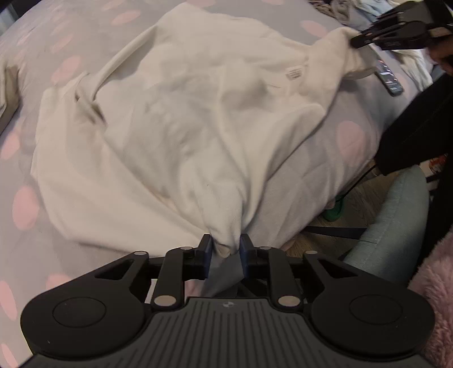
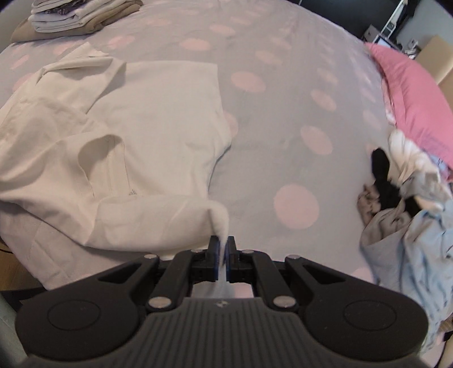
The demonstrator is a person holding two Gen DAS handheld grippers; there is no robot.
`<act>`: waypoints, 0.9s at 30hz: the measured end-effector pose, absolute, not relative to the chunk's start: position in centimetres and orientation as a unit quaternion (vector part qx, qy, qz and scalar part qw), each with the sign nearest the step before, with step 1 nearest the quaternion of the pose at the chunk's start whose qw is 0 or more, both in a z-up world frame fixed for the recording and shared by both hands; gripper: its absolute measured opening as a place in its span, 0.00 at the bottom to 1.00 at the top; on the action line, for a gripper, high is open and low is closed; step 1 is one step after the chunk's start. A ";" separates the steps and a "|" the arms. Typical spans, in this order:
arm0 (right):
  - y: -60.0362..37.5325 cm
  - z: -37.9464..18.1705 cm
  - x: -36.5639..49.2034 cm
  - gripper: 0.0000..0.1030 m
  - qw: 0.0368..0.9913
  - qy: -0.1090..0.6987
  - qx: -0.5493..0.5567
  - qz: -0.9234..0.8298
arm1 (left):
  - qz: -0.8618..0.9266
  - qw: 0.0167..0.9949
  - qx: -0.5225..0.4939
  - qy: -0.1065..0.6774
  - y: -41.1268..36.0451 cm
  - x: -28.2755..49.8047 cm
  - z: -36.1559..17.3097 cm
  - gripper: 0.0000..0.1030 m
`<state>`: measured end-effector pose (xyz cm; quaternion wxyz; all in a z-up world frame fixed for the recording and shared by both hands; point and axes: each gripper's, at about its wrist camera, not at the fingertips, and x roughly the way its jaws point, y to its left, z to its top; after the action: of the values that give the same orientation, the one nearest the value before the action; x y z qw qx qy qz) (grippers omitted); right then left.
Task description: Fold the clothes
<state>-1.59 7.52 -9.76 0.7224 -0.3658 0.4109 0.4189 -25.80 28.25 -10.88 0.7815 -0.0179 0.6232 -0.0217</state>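
A cream garment (image 1: 181,121) lies spread and wrinkled on the grey bedsheet with pink dots (image 1: 28,203). In the left wrist view my left gripper (image 1: 225,245) is at the garment's near edge, and a bunched corner of the cloth fills the gap between its pads. My right gripper (image 1: 354,42) shows at the far right corner, pinching another end of the cloth. In the right wrist view the same cream garment (image 2: 119,136) lies at left, and my right gripper (image 2: 223,249) is shut on a thin fold of its corner.
Folded clothes (image 2: 76,14) are stacked at the bed's far left. A pink pillow (image 2: 410,96) and a heap of loose clothes (image 2: 410,203) lie at right. A remote (image 1: 389,77), a teal chair (image 1: 396,215) and a person's dark sleeve (image 1: 419,133) are near the bed's edge.
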 end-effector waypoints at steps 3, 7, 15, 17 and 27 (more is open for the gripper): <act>7.6 -10.7 -1.8 0.06 0.718 0.415 -0.371 0.417 | -0.043 0.801 -0.008 0.597 28.2 -25.6 -8.7 0.31; 8.2 -11.0 -1.7 0.06 0.720 0.413 -0.370 0.419 | -0.029 0.832 0.025 0.553 28.7 -23.3 -6.3 0.45; 8.2 -11.8 -1.7 0.06 0.714 0.416 -0.379 0.415 | 0.007 0.845 0.094 0.526 31.8 -16.0 -9.6 0.42; 8.0 -11.9 -1.3 0.06 0.717 0.421 -0.372 0.413 | -0.003 0.839 0.095 0.536 32.2 -15.0 -11.4 0.35; 8.0 -13.1 -0.1 0.07 0.713 0.445 -0.353 0.411 | -0.027 0.818 0.121 0.562 31.1 -15.1 -15.6 0.31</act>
<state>-0.13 7.99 -13.06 0.7130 -0.3531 0.4453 0.4107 -15.10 31.15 -15.58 0.8180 0.1215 0.5616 -0.0265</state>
